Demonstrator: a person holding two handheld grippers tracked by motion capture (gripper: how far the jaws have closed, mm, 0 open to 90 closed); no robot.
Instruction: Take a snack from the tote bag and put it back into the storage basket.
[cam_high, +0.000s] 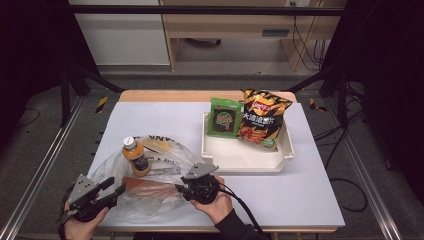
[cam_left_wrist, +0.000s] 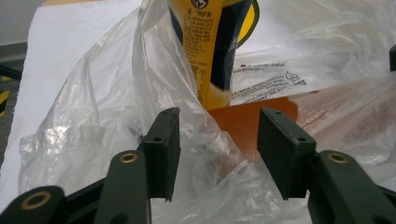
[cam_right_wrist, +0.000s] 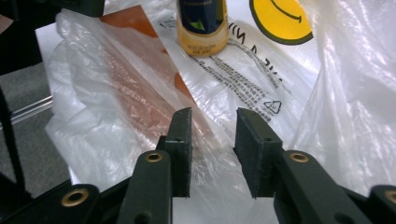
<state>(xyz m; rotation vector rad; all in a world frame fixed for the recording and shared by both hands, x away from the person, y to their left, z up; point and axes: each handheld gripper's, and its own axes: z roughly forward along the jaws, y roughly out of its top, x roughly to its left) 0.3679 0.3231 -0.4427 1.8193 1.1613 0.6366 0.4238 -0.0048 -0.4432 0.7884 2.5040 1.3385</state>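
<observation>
done: green snack packet (cam_high: 224, 117) and orange crisp bag (cam_high: 262, 119) are laid in the white tray (cam_high: 247, 159).
left: yellow-labelled bottle (cam_high: 135, 156) and flat brown packet (cam_high: 150, 188) are seen in the clear plastic bag (cam_high: 165, 160).
left gripper (cam_high: 113, 191): jaws spread, nothing pinched.
right gripper (cam_high: 179, 189): jaws spread, nothing pinched.

a crumpled clear plastic bag (cam_high: 150, 172) lies open on the table, an orange-brown packet (cam_high: 147, 187) inside, a yellow bottle (cam_high: 135, 156) upright on it.

Bottle (cam_left_wrist: 211, 46): I see its top cut off by the upper edge in both gripper views. Brown packet (cam_high: 150, 188): veiled by the plastic bag (cam_high: 165, 160); label print too small to read.
</observation>
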